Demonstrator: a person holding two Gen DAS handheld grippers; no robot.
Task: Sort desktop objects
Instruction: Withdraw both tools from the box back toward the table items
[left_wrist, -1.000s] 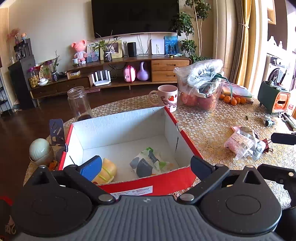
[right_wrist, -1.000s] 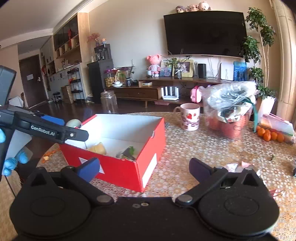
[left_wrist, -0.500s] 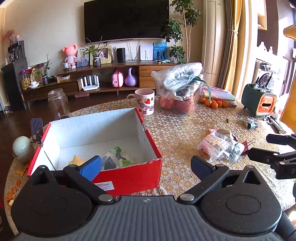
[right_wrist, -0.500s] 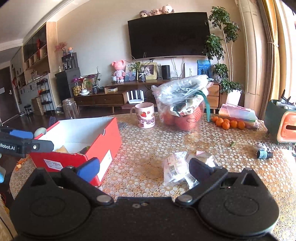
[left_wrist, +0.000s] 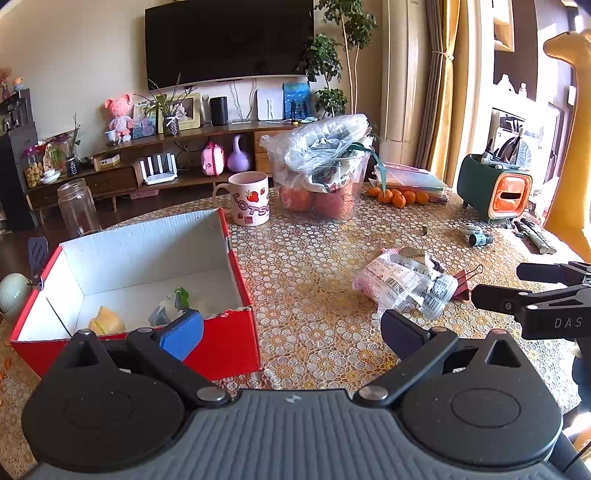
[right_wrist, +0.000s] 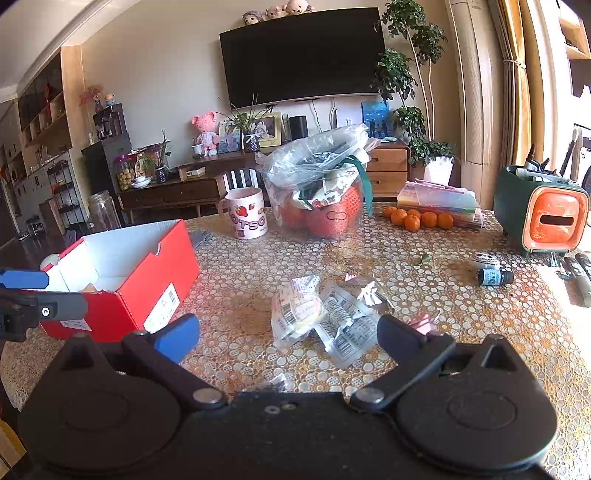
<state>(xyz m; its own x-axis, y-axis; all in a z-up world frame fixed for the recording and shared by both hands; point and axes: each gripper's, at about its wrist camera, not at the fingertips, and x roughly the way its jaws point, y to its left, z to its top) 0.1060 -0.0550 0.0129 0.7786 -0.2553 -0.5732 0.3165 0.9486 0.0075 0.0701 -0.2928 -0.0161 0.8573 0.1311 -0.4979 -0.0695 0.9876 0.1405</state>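
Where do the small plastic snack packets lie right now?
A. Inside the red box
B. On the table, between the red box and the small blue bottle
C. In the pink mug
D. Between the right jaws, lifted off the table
B: the snack packets lie flat on the table, right of the red box and left of the small blue bottle, ahead of the open, empty right gripper.
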